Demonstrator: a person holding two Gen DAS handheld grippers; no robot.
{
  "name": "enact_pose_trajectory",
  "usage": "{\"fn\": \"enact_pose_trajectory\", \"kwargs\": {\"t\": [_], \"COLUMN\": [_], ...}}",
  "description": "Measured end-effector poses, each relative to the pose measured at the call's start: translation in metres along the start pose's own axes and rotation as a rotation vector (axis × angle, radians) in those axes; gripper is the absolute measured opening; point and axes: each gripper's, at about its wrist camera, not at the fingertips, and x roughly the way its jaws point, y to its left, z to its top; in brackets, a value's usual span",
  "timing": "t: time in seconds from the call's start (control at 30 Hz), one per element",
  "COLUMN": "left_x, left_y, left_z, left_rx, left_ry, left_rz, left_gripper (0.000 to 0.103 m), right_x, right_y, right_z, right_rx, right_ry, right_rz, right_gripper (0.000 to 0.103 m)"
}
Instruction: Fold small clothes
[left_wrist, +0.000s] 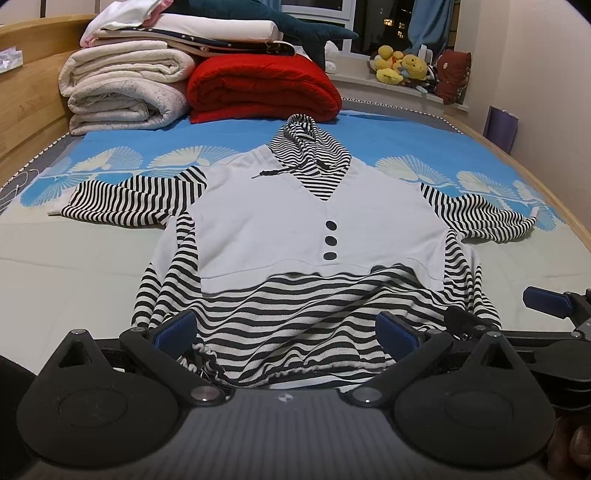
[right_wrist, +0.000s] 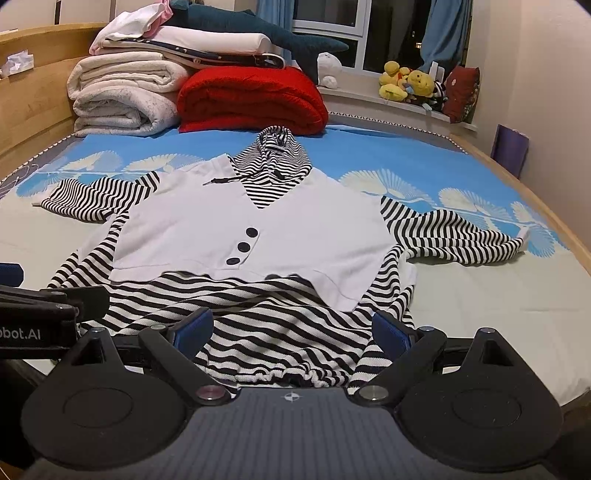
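A: Where does the folding stand?

B: Barely begun, I'd judge. The hooded top (left_wrist: 314, 218) lies spread face-up on the bed (left_wrist: 74, 266), with both striped sleeves out to the sides and the hood (left_wrist: 308, 147) uncreased at the far end. No fold is visible anywhere; the sleeves, the sides and the final halving all look left to do.

A: And the grippers?

B: The left gripper (left_wrist: 286, 332) and the right gripper (right_wrist: 293, 330) both sit at the near hem, side by side. Each has its fingers spread wide apart, with the striped hem (right_wrist: 280, 369) lying between them. Nothing is clamped. The blue pads (left_wrist: 175, 330) stand clear of the cloth, as far as I can tell.

A: Which way does the garment point?

B: Hood away from the cameras, toward the red blanket (left_wrist: 262, 88) and the stacked bedding. Hem toward the grippers. Its long axis runs from near to far, along the view, and the three dark buttons (right_wrist: 242, 245) follow that line roughly. The sleeves cross it at right angles, left and right.
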Motion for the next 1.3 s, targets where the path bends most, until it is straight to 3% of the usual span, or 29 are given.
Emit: {"fn": "enact_pose_trajectory", "kwargs": {"t": [0.53, 0.67, 0.97, 1.1, 1.17, 1.23, 1.3], "left_x": [0.003, 0.002, -0.002, -0.012, -0.018, -0.021, -0.011], "left_y": [0.0, 0.001, 0.002, 0.031, 0.043, 0.051, 0.069], "left_z": [0.005, 0.004, 0.013, 0.042, 0.06, 0.078, 0.097], "left_rx": [0.025, 0.002, 0.044, -0.033, 0.041, 0.15, 0.192], "left_ry": [0.034, 0.004, -0.016, -0.037, -0.099, -0.176, -0.195], "left_rz": [0.002, -0.025, 0.012, -0.022, -0.017, 0.014, 0.041], "left_gripper": [0.103, 0.103, 0.103, 0.103, 0.103, 0.102, 0.093], "right_x": [0.001, 0.001, 0.002, 0.001, 0.001, 0.002, 0.005], "right_y": [-0.001, -0.003, -0.012, -0.039, -0.065, -0.096, -0.124], "right_z": [0.003, 0.001, 0.005, 0.018, 0.036, 0.057, 0.071], "right_rx": [-0.016, -0.011, 0.014, 0.097, 0.116, 0.127, 0.167], "right_ry": [0.008, 0.009, 0.022, 0.024, 0.002, -0.037, -0.06], "right_rz": [-0.013, -0.02, -0.024, -0.03, -0.036, -0.075, -0.102], "right_gripper": [0.092, 0.092, 0.089, 0.087, 0.078, 0.076, 0.071]}}
